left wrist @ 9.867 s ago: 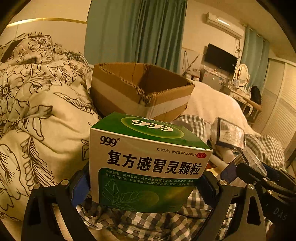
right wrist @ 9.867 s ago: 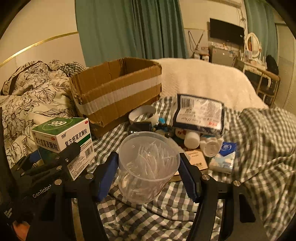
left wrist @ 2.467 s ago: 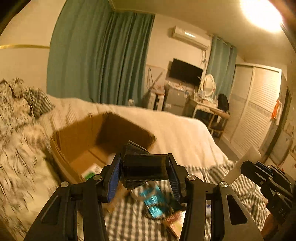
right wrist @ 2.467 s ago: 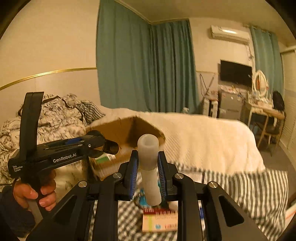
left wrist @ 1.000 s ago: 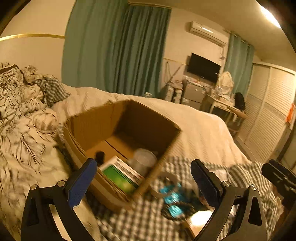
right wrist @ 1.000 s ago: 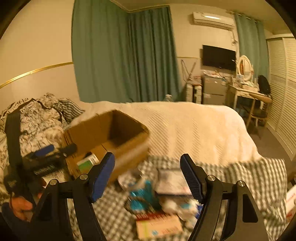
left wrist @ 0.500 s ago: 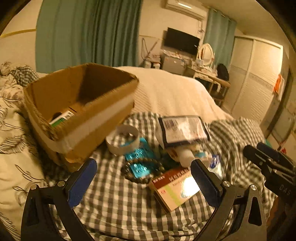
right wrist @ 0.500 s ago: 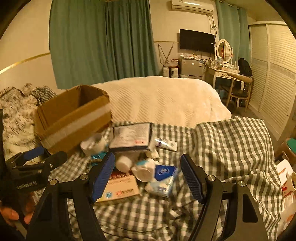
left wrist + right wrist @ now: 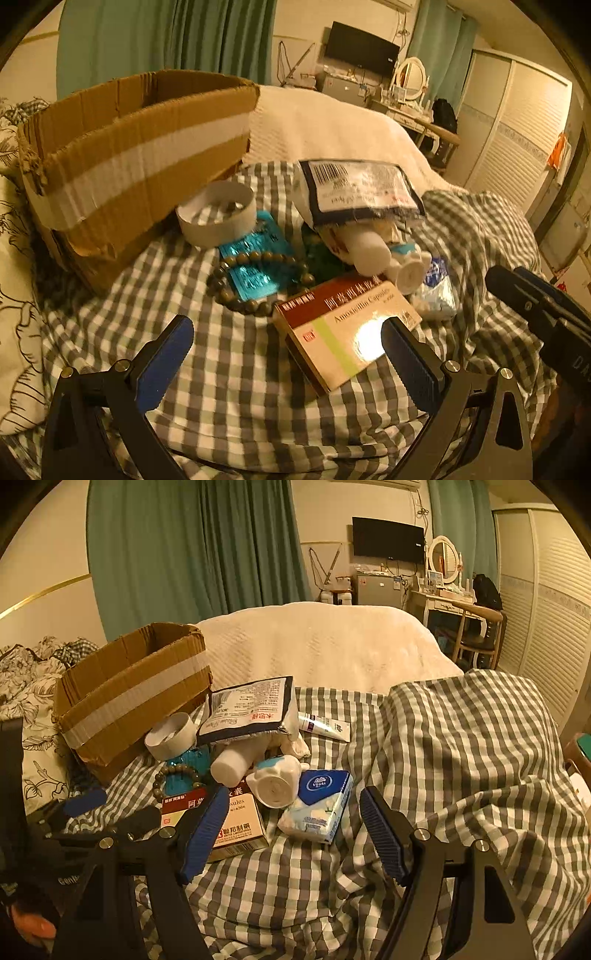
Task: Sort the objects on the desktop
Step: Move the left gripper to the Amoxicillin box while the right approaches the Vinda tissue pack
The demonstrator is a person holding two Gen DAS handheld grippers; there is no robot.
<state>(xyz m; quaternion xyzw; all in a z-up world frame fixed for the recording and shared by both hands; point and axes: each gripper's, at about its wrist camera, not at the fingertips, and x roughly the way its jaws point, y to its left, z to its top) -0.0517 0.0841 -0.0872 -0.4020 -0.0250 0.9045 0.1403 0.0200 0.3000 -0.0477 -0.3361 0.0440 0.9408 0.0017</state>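
Note:
My left gripper stands open and empty, low over the checked sheet, with a red-and-cream medicine box lying partly between its fingers. Beyond the box lie a bead bracelet, a teal foil packet, a white tape roll, two white bottles and a dark-edged pouch. The cardboard box stands at the far left. My right gripper is open too, hanging just short of a blue tissue pack. A small tube lies behind the pile.
A floral duvet borders the cardboard box on the left. A white blanket covers the bed beyond the pile. The checked sheet rises in folds on the right. A hand holds the left gripper's handle.
Both grippers have come down and tipped toward the pile on the sheet. The cardboard box has slid from mid-view to the left. Both pairs of jaws stayed open and empty.

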